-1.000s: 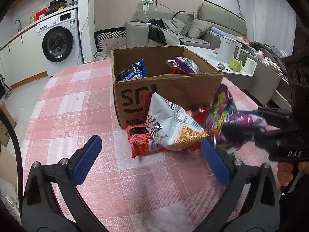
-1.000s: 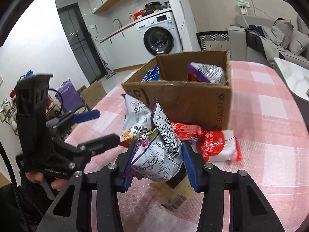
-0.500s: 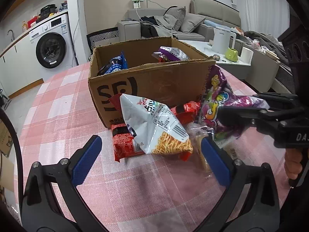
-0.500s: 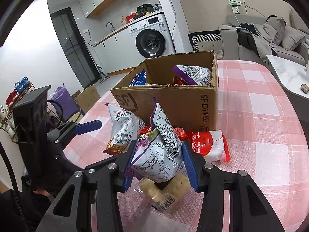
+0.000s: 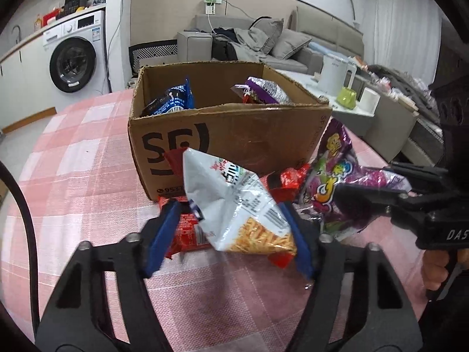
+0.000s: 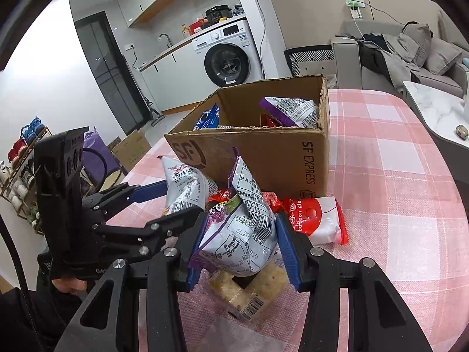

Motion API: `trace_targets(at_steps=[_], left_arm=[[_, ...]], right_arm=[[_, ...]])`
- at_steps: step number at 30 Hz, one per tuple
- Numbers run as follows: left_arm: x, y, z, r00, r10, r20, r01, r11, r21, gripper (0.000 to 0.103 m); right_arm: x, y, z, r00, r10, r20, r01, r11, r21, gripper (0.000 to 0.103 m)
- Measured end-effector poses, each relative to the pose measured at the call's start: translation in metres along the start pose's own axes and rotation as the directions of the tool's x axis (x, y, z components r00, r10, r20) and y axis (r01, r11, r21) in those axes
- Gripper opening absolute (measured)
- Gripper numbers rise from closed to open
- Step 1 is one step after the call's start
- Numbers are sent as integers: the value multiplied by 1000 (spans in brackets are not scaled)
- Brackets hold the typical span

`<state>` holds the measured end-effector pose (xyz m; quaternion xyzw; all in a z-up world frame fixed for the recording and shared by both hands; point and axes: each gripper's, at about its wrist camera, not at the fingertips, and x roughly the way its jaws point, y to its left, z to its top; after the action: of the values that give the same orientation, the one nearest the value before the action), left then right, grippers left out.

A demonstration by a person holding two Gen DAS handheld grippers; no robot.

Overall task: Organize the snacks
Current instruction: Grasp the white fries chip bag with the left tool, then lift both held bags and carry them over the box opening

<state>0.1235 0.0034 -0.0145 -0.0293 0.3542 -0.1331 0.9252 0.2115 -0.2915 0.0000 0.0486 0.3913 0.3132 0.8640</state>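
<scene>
A silver chips bag [image 5: 234,202] leans on red packets [image 5: 187,231] in front of the open cardboard box [image 5: 234,135]. My left gripper [image 5: 228,237] has its jaws closing around this bag. The right pad is at the bag's edge and the left pad stands apart by the red packet. The right gripper [image 6: 239,246] is shut on a purple snack bag [image 6: 240,234] and holds it above a cracker pack [image 6: 249,290]. In the box lie a blue bag [image 5: 173,102] and a purple-and-silver bag [image 5: 263,91].
A red-and-white packet [image 6: 316,220] lies by the box's right corner on the pink checked tablecloth [image 6: 395,176]. Beyond the table's right edge stands a low marble table [image 5: 346,102] with a kettle and cups. A washing machine [image 5: 73,64] is at the far left.
The left gripper has moved forward and down to the chips bag, and its jaws have narrowed from wide open to closely around it. The right gripper has kept hold of the purple bag.
</scene>
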Motion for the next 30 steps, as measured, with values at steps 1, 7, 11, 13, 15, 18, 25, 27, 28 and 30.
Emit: trace_targets(at_steps=[1,7,11,13,15,18,25,27,28,30], left_arm=[[0,-1,-1,1000,-8,1,8,1000,-4,53],[-1,1,-1,1000,-29,1,29,1000,-4,45],[-5,3,-3,999,-39,2,39,999,-2,42],[-9,4,-4,999,-42,6,42,999,-3,40],[-13,4,-3,999,-38,16,38,999,4,38],[-20,1,-4,999,-41,24,41,999,9,34],[-39,-4,-4,997,-48,56,47,999,26,33],[-46,-5,-3,997,-48,68,46,999,26,33],[-50,-6,-3,996,-48,76,46,999,25,33],[-58,-8,-1,995,-50,89,48,999,25,33]], right_arm=[[0,0,0,1000,0,0,0,1000,0,46],[-1,-1,1,1000,0,4,0,1000,3,46],[-3,-1,1,1000,1,11,-1,1000,4,46],[-4,-2,2,1000,1,16,-1,1000,3,46],[-5,-3,2,1000,1,20,-2,1000,3,46],[-8,-2,3,1000,2,28,-2,1000,2,46],[-14,-3,5,999,5,48,-5,1000,4,46],[-16,-3,5,999,5,53,-6,1000,5,46],[-17,-3,6,998,7,56,-8,1000,6,46],[-18,-3,6,998,8,62,-9,1000,7,46]])
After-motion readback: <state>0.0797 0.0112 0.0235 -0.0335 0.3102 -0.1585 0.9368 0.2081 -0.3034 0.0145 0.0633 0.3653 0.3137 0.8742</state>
